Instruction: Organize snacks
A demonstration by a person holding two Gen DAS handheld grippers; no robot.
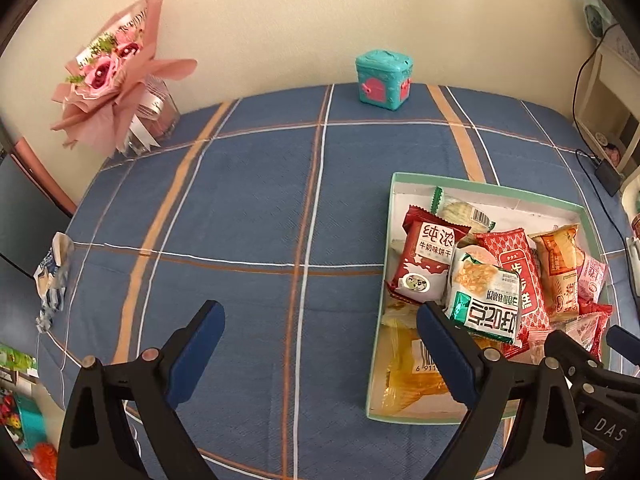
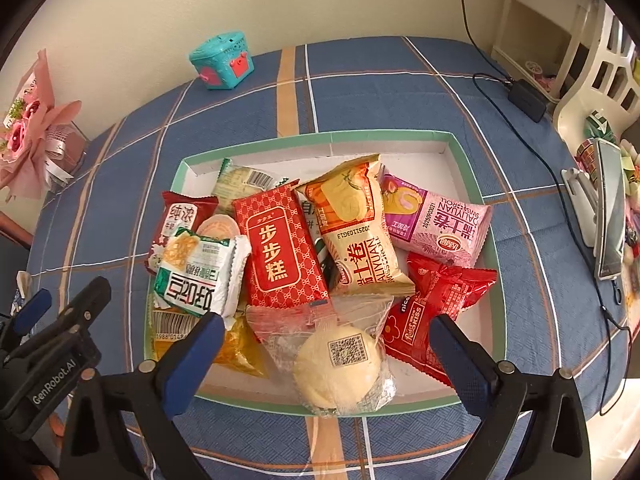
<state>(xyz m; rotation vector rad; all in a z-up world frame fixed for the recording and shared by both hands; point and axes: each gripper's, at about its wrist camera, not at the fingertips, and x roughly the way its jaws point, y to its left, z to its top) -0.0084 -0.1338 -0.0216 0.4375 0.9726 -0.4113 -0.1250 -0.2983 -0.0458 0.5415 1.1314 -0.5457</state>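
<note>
The left tool (image 1: 320, 344) hovers with its blue-padded jaws spread wide and nothing between them, above a desk (image 1: 248, 208) covered in blue plaid cloth. Toward the desk's right edge lies a shallow green-rimmed box (image 1: 390, 216) piled with wrapped snacks: a dark red milk biscuit pack (image 1: 426, 260), a green-and-white packet (image 1: 486, 300) touching it, a red cake pack (image 1: 520, 276), and a yellow packet (image 1: 404, 384) at the near end. A teal toy chest (image 1: 384, 79) stands at the far edge, a pink bouquet (image 1: 116, 76) at the far left corner, and crumpled paper (image 1: 54, 276) at the left edge. The right tool's (image 1: 588, 344) tips show at the lower right.
</note>
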